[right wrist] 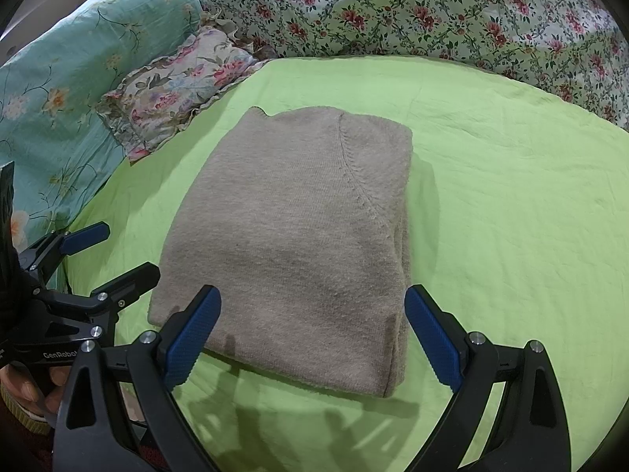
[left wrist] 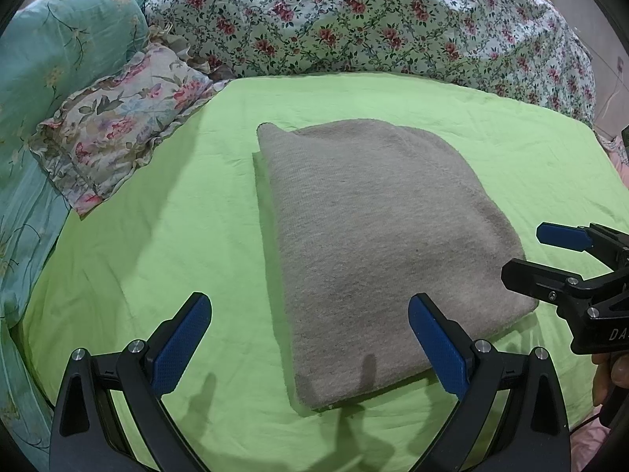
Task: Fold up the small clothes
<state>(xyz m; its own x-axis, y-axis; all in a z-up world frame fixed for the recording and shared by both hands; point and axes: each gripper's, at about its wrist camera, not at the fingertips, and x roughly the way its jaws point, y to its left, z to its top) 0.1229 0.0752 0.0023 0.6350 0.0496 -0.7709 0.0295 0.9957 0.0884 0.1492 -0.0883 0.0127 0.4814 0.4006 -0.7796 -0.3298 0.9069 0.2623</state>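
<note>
Left gripper [left wrist: 310,350] sat nearest the left wrist lens, blue pads [left wrist: 181,350] spread wide, released, nothing between them; its right pad overlapped the near right part of the grey knit garment [left wrist: 377,244], contact unclear. Right gripper [right wrist: 312,338] likewise stood wide apart and empty in the right wrist view, hovering over the garment's near edge, shadows of the fingers falling on the green sheet [right wrist: 511,196] at 6 o'clock. The garment lay folded into a compact rectangle, flat on the sheet, roughly centre of both views, a raglan seam line running down its upper layer in the right wrist view, layered edges visible along its right side. In the left wrist view the right gripper came in from 3 o'clock, jaws parted, just beside the garment's right edge; a hand [left wrist: 609,373] held it at 4 o'clock. In the right wrist view the left gripper showed at 9 o'clock, parted too, near the garment's left corner. Floral pillow [left wrist: 118,129] at 10 o'clock, teal quilt [left wrist: 59,51] beyond it, flowered white quilt [left wrist: 373,19] across 12 o'clock.
</note>
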